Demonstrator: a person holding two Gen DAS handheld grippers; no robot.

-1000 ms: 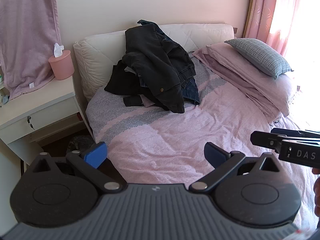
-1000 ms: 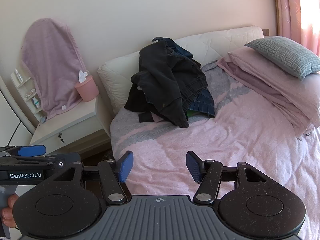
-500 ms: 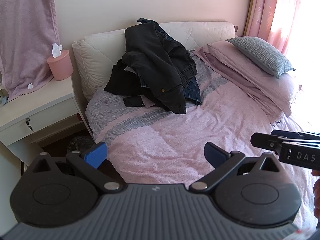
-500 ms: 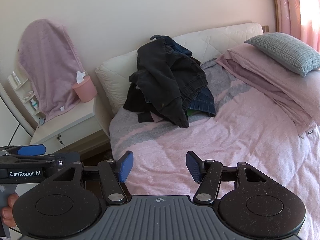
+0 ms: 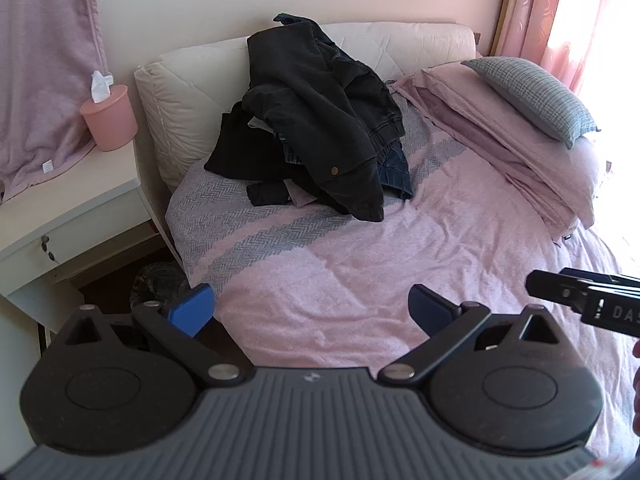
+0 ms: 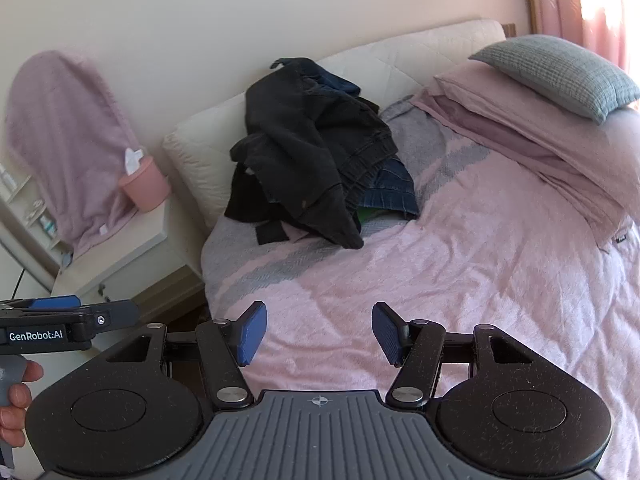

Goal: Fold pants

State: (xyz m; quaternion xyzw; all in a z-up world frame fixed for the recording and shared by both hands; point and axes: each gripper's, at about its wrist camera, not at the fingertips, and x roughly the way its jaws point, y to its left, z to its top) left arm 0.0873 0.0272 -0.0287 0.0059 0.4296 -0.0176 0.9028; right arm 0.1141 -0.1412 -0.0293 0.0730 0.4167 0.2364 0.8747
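Both the left gripper (image 5: 310,310) and right gripper (image 6: 319,333) hover released over the near, bare pink bed (image 5: 400,264). Farther off, the pants (image 5: 320,120) lie heaped against the headboard (image 5: 180,92), stacked pillows (image 5: 532,92) to their right, a pink tissue holder (image 5: 110,118) on the nightstand (image 5: 60,208) left.

A plain cream wall (image 5: 192,4) backs a bed (image 5: 400,264) spread with a pink cover banded in grey herringbone, and a quilted off-white headboard (image 5: 180,96) stands against the wall. Left of the bed is a white nightstand (image 5: 68,208) carrying a pink tissue holder (image 5: 110,118), with a mauve towel (image 5: 44,60) hanging above. Sunlight glares through pink curtains (image 5: 560,12) on the right, beside a grey checked pillow (image 5: 532,96) on folded pink bedding.
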